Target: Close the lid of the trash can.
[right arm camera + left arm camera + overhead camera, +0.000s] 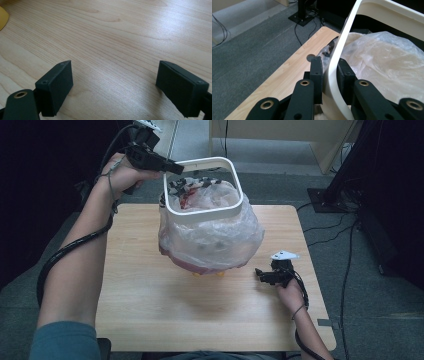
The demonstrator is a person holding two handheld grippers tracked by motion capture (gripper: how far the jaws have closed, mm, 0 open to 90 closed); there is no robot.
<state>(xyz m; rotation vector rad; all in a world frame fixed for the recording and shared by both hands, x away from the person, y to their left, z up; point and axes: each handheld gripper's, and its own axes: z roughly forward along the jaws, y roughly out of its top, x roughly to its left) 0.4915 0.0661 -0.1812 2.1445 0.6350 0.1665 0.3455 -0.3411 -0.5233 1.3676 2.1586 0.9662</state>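
High view, left gripper: I hold the left gripper (175,168) at the far left of the table, its jaws clamped on the left side of the white rounded-square plastic frame (204,212); the frame hangs tilted above the bag, not seated on anything I can see
High view, bag: the clear crumpled plastic bag (210,237) bulges over a container I can barely make out, pinkish at its base, standing near the middle of the pale wooden table (150,295); dark and red scraps show inside the bag's mouth
High view, right gripper: my right gripper (261,274) rests low on the table at the right, near the bag's lower edge but apart from it
Left gripper view, grip: both black jaws press the frame (332,70) from either side; the bag (384,67) lies just right of the frame; the table edge and grey carpet floor (249,50) run off to the left
Right gripper view, jaws: spread wide with nothing but bare wood between them; a small yellow piece (3,17) shows at the far left corner
Step in hand: I judge the frame is being lifted off or carried clear of the bag; which of the two I cannot tell
Next move: keep the clamp firm and the frame level; bring the free gripper to the bag's rim to steady it, since loose film could snag on the frame
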